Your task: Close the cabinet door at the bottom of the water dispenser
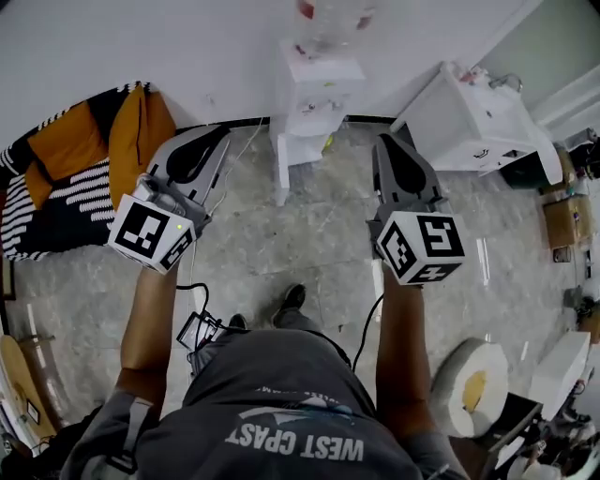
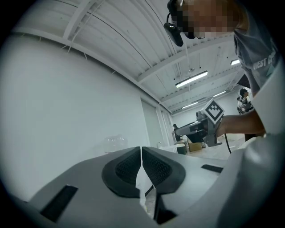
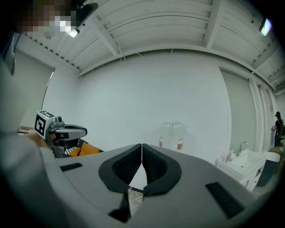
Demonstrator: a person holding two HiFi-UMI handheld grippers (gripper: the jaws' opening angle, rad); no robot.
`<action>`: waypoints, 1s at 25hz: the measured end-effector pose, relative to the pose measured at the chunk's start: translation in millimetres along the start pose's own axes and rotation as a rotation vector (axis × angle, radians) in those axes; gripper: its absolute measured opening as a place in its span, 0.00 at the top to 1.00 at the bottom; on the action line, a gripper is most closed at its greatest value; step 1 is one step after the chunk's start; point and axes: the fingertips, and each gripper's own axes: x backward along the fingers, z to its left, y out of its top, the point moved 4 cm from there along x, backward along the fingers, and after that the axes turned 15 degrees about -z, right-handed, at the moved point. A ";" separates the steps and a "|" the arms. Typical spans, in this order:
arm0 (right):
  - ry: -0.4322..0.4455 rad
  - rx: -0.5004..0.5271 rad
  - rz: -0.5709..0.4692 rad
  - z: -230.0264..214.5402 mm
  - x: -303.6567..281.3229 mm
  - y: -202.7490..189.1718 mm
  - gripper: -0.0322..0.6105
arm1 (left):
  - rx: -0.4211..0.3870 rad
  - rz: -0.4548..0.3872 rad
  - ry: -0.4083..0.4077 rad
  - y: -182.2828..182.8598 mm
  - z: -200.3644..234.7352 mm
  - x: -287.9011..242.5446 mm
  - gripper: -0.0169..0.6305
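The white water dispenser (image 1: 314,89) stands against the far wall with a clear bottle (image 1: 333,17) on top. Its bottom cabinet door (image 1: 281,171) stands swung open toward me, at the left side of the base. My left gripper (image 1: 212,137) is held out left of the dispenser and well short of it, jaws shut and empty. My right gripper (image 1: 388,142) is to the right of it, also shut on nothing. In the left gripper view the closed pads (image 2: 141,149) point at bare wall. In the right gripper view the jaws (image 3: 141,146) point just left of the bottle (image 3: 173,136).
A striped black, white and orange cushion (image 1: 80,173) lies against the wall at the left. A white sink unit (image 1: 469,117) stands right of the dispenser, with a cardboard box (image 1: 567,220) beyond. Cables (image 1: 202,328) trail by my feet on the marbled floor (image 1: 309,244).
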 end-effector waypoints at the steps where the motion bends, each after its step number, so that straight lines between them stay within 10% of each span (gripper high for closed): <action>1: 0.013 -0.010 -0.003 -7.4 -7.0 -2.9 0.90 | -0.009 0.008 0.012 -1.9 1.4 -6.2 0.93; 25: 0.114 -0.089 -0.010 -131.3 -65.3 -40.8 0.90 | -0.064 0.078 0.074 -43.8 -18.9 -126.1 0.93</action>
